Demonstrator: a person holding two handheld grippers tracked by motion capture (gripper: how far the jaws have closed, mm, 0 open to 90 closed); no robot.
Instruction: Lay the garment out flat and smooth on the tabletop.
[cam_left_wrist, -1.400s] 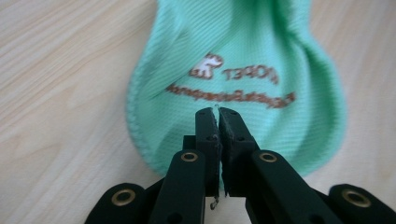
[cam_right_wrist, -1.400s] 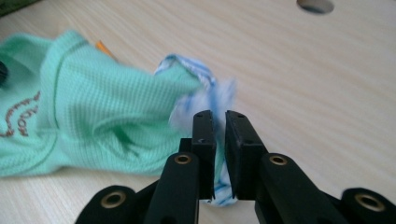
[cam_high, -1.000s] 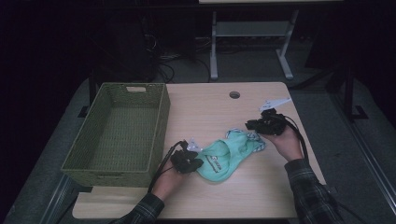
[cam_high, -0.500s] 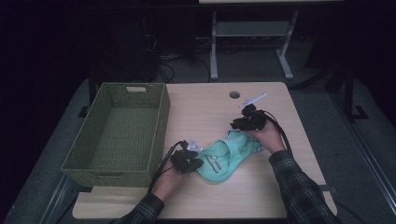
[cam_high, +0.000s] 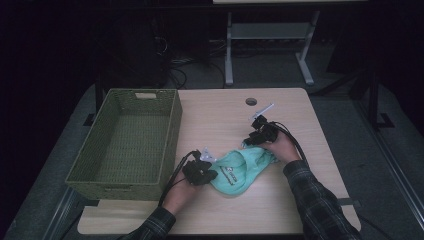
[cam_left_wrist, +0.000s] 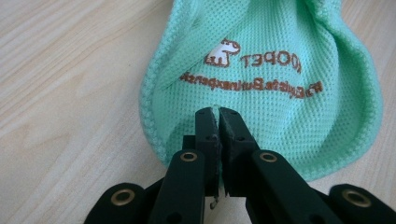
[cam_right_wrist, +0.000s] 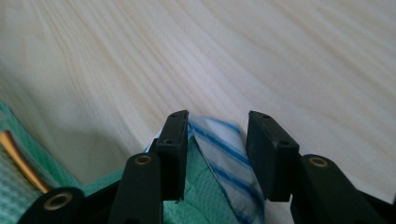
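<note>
Now my left tongs (cam_left_wrist: 218, 122) pinch the mint garment's (cam_high: 239, 168) near hem; my right tongs (cam_right_wrist: 217, 140) have just been opening, jaws apart around its striped tab (cam_right_wrist: 224, 151).

Honeycomb knit, soft and limp on smooth pale wood table (cam_high: 300, 115): I judge the tab could slip free, letting that far end sag.

Basket (cam_high: 125, 145) walls the left; bare table (cam_high: 220, 115) lies beyond.

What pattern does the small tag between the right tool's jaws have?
White with blue stripes; the tag shows best in the right gripper view.
</note>
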